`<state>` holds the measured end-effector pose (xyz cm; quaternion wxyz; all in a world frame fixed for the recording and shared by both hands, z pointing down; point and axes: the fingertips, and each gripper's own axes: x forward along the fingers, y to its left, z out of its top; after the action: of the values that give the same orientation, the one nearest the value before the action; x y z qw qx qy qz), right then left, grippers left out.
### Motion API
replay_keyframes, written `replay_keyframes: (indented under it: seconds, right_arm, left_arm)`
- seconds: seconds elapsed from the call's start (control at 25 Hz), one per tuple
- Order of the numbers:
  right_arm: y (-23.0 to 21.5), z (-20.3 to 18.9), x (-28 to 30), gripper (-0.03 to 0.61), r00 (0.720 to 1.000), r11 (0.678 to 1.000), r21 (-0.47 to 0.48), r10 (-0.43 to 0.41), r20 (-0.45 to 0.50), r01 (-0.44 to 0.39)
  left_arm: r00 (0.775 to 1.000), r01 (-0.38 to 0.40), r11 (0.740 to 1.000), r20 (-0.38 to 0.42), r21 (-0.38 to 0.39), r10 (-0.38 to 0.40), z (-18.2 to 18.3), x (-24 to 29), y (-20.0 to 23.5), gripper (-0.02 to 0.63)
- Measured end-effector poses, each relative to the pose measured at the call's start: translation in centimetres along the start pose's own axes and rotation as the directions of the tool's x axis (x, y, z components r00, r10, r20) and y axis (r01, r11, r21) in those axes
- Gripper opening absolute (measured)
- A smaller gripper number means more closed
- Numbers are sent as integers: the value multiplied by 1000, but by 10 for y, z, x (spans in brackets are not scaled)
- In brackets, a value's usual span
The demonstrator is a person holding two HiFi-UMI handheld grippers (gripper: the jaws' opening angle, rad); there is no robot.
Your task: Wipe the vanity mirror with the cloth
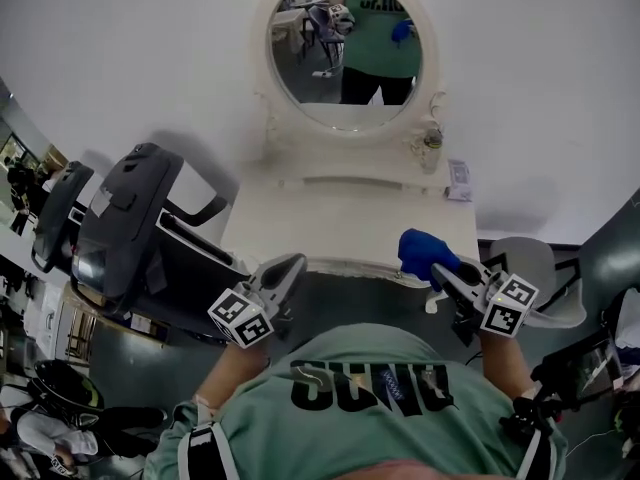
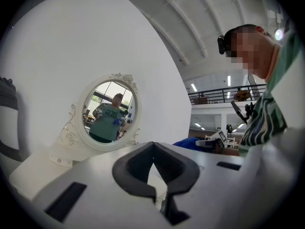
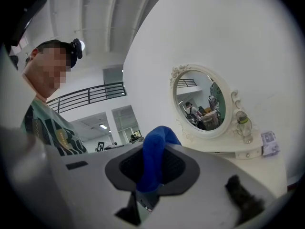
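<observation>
Head view shows my left gripper (image 1: 291,267) low and left of centre, jaws closed on nothing, idle, I judge, because wiping needs one tool. The vanity mirror (image 1: 345,48) stands at top centre, well apart from both grippers. At lower right my right gripper (image 1: 446,273) pinches the blue cloth (image 1: 422,251), a bunch poking forward to meet the glass.

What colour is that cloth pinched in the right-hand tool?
Bright blue. The soft blue cloth shows best in the right gripper view.
</observation>
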<state>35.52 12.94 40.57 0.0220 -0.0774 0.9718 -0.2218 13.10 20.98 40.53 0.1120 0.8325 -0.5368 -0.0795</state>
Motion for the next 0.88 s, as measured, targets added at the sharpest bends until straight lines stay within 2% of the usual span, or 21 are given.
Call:
replay_keyframes:
  seconds: [0.2,0.4,0.56,0.68,0.76,0.88]
  right_arm:
    - [-17,1,45,60,1000,1000,6,21,-18,-21]
    - [-37,9,121,61,1000,1000,-22,-4,-27,4]
    - [-57,24,193,61,996,996,-33,-86,-6,86]
    - [-78,47,235,61,987,987,-35,-153,38,155]
    - [-90,61,257,60,980,983,-7,-183,82,184]
    - [-98,71,274,61,969,972,-31,-229,94,233]
  left_arm:
    - [1000,-17,1000,-1,-10,17,4,3,44,9]
    - [999,39,999,11,-19,-39,16,15,122,9]
    - [994,113,993,9,-41,-113,43,35,204,9]
    - [983,184,983,-11,-10,-184,67,54,256,9]
    - [978,209,978,-19,-20,-209,75,64,283,9]
    - [971,238,970,-27,-40,-239,81,77,304,9]
